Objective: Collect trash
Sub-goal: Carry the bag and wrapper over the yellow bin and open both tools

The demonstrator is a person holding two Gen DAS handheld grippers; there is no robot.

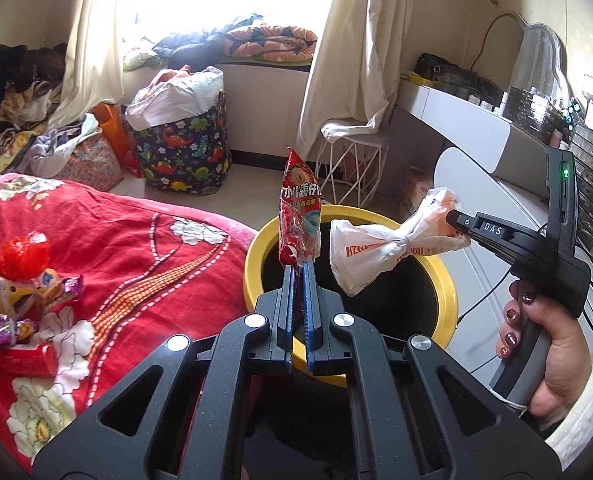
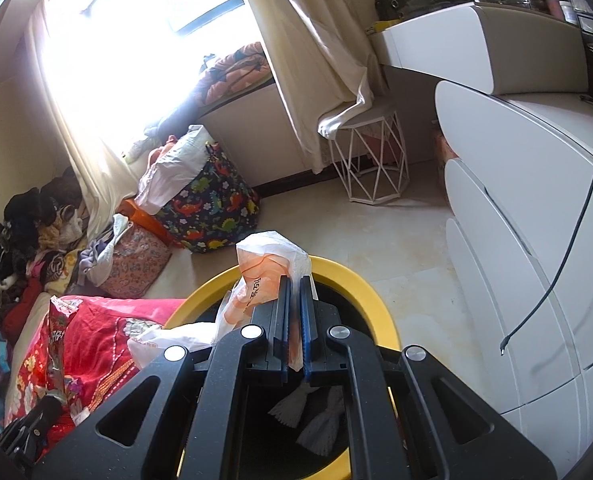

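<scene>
Trash hangs from both grippers above a yellow-rimmed bin whose inside is black. The left gripper has its blue-edged jaws pressed tight together on the lower end of a red snack wrapper, which stands upright from the tips and rises over the near-left part of the bin's rim. The right gripper, seen from the left wrist view reaching in from the right, is clamped on the bunched end of a white plastic bag with orange print; the bag's tied, puffed body droops leftward over the bin's opening, just beside the wrapper but apart from it. A hand with dark painted nails grips the right tool's handle. From the right wrist view, the same bag is pinched between the closed jaws of the gripper, its folds spilling out to the left, and white crumpled paper lies at the bottom of the bin. More trash, a heap of bright wrappers, sits on the red flowered bedspread well left of the bin. A dinosaur-print basket stands on the floor by the window.
</scene>
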